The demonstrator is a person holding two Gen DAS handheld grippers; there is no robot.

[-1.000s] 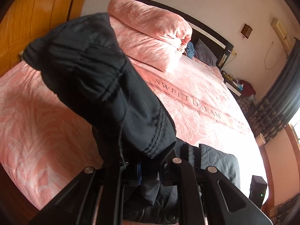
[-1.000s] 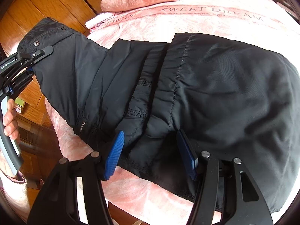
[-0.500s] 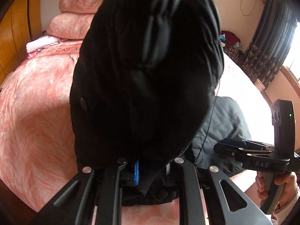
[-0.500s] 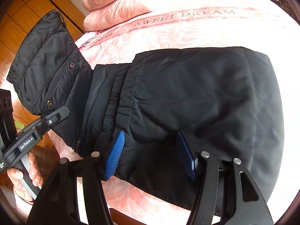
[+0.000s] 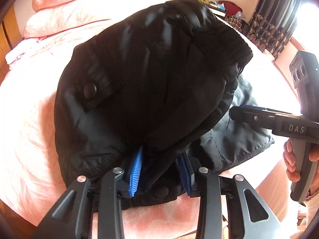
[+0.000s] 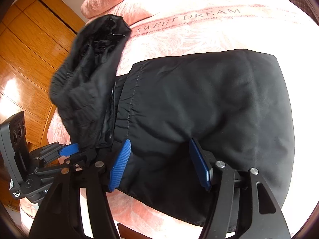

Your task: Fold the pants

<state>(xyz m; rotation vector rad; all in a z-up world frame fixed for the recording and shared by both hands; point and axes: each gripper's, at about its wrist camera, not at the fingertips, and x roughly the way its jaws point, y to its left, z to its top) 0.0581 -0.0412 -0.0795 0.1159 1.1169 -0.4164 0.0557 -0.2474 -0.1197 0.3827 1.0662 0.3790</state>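
Note:
Black padded pants [image 6: 199, 103] lie on the pink bed, partly folded. Their waistband end [image 5: 151, 75], with snap buttons, is swung over the rest of the pants. My left gripper [image 5: 161, 169] has its blue pads apart, with the waistband fabric hanging loosely between them. It also shows in the right wrist view [image 6: 67, 151] at lower left. My right gripper [image 6: 159, 161] is open, its blue pads resting against the near edge of the flat pants. It shows in the left wrist view [image 5: 249, 111] at right, beside the pants.
The pink bedspread [image 6: 199, 31] reads "SWEET DREAM". A folded pink duvet [image 5: 75, 10] lies at the head of the bed. A wooden wardrobe [image 6: 26, 51] stands to the left. A cluttered nightstand [image 5: 225, 6] and dark curtains [image 5: 275, 25] are at the far side.
My left gripper carried the waistband end over toward the right and lowered it onto the pants. Its jaws have opened from a tight grip. My right gripper stayed in place.

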